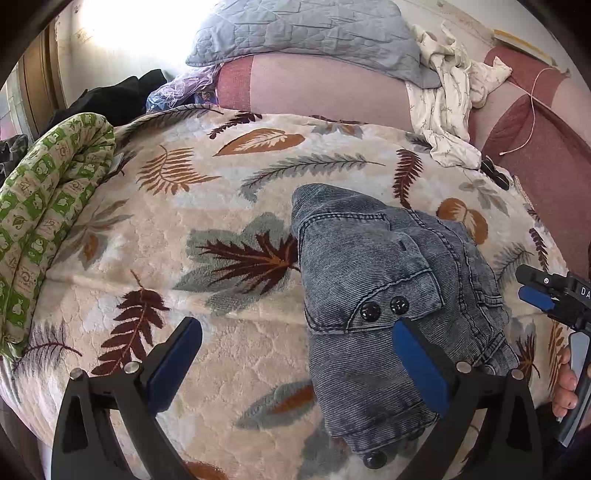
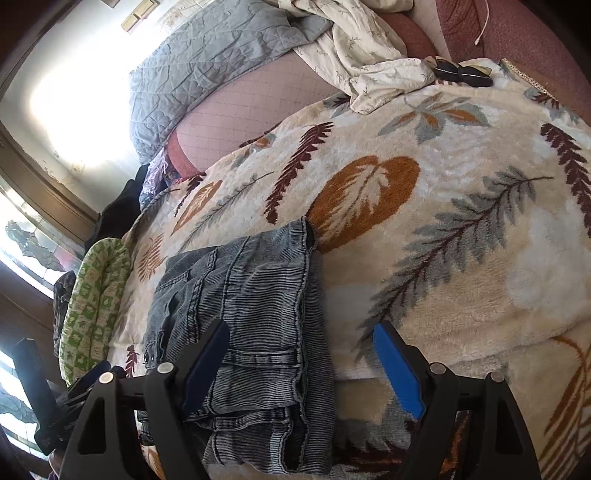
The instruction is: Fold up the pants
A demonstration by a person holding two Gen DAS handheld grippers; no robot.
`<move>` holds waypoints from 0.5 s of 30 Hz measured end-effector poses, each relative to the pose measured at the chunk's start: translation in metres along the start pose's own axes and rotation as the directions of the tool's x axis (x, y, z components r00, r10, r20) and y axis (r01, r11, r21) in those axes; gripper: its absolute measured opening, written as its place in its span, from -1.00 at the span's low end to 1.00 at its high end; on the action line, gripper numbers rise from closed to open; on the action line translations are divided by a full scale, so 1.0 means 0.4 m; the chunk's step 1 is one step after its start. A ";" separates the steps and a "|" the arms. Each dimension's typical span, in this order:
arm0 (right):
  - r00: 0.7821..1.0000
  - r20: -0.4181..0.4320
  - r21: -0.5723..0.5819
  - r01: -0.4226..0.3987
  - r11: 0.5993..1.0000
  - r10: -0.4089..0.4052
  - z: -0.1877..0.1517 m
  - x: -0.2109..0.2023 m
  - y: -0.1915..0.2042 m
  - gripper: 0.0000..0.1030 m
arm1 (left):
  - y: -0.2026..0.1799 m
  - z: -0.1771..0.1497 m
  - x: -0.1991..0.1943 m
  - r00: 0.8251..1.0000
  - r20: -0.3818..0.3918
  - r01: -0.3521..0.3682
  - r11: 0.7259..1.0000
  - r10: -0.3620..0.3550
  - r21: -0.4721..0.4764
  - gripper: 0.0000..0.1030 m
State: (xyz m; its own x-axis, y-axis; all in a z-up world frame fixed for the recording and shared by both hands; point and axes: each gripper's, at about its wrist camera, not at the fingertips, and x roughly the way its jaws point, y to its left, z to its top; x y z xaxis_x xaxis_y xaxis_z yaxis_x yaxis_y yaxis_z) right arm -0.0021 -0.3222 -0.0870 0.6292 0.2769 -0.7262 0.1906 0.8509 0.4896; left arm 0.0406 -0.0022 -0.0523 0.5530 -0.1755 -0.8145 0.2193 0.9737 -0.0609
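Note:
Grey-blue denim pants (image 1: 384,295) lie folded into a compact bundle on a leaf-patterned blanket (image 1: 184,206). Two black buttons show on the top flap. My left gripper (image 1: 295,354) is open and empty, hovering just above the blanket, its right finger over the bundle's near part. In the right wrist view the pants (image 2: 255,317) lie in a stacked fold under my open, empty right gripper (image 2: 303,365), whose left finger is over the denim. The right gripper also shows in the left wrist view (image 1: 554,295) to the right of the pants.
A green patterned rolled quilt (image 1: 55,214) lies along the blanket's left edge. A grey quilted pillow (image 1: 306,33) and a crumpled white garment (image 1: 450,92) lie at the far side on a pink sheet. Dark clothes (image 1: 122,96) are heaped at the far left.

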 end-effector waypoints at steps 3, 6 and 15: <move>1.000 -0.010 0.029 -0.029 0.999 0.029 0.003 -0.005 -0.016 0.62 | -0.003 0.001 0.001 1.000 -0.011 0.014 1.000 -0.014 0.001 0.99; 1.000 -0.009 0.047 -0.029 0.998 0.030 0.006 -0.011 -0.031 0.62 | -0.007 0.001 0.005 0.999 -0.021 0.027 1.000 -0.027 -0.001 0.99; 0.997 -0.053 0.064 -0.053 0.997 0.056 0.002 0.010 -0.039 0.62 | -0.023 0.015 0.040 0.996 -0.063 0.063 0.998 -0.064 -0.012 0.99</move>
State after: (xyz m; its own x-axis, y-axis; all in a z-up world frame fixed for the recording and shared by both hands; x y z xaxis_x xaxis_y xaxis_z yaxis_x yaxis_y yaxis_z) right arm -0.0021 -0.3346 -0.0972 0.5980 0.3478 -0.7221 0.2045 0.8049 0.5570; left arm 0.0522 -0.0148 -0.0612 0.4864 -0.2280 -0.8435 0.2446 0.9623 -0.1190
